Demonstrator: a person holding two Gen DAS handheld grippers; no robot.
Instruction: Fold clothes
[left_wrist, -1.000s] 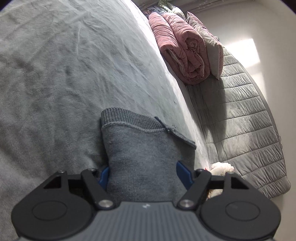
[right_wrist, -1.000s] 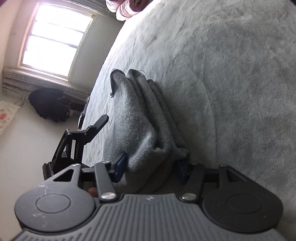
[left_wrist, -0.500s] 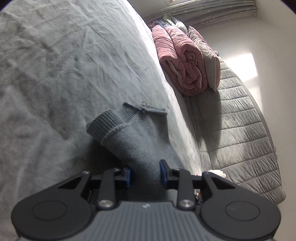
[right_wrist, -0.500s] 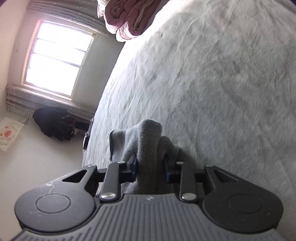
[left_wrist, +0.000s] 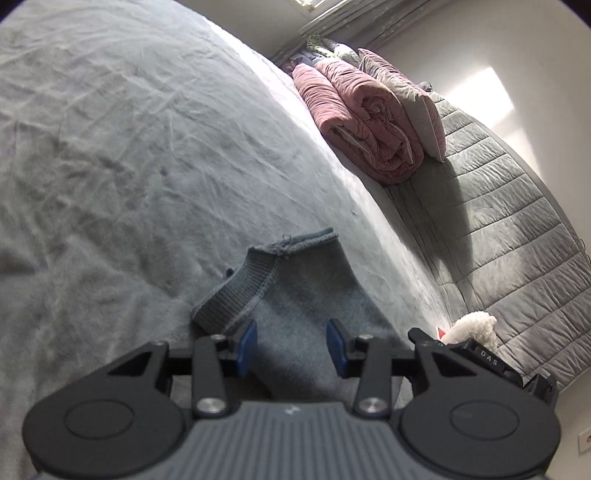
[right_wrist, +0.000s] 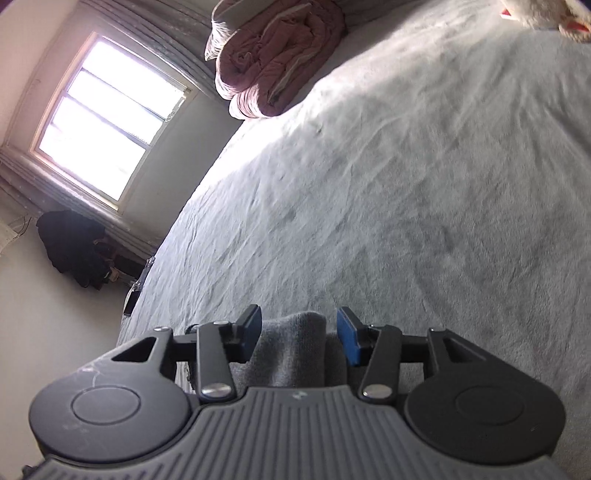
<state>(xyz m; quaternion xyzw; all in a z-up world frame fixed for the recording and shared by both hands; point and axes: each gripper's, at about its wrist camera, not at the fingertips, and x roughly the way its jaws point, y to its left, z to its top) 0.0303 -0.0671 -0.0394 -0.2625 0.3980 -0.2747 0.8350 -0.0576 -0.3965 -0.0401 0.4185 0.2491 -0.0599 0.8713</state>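
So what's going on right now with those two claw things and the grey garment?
Left gripper open, right gripper open. Grey garment between both jaws, lying on bed. Nothing in the way.

Right gripper (right_wrist: 297, 334) fingers (right_wrist: 252, 328) parted around grey garment (right_wrist: 291, 350); grey bedspread (right_wrist: 406, 184) beyond

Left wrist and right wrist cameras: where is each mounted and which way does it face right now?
Left wrist: on the left gripper, looking along its parted fingers over the grey garment lying on the bed, toward the pink quilt and quilted headboard; only the gripper's own body shows.
Right wrist: on the right gripper, fingers parted around a fold of garment, facing across the bed to the window; no hand visible.
Shared: garment, bed, pink quilt.
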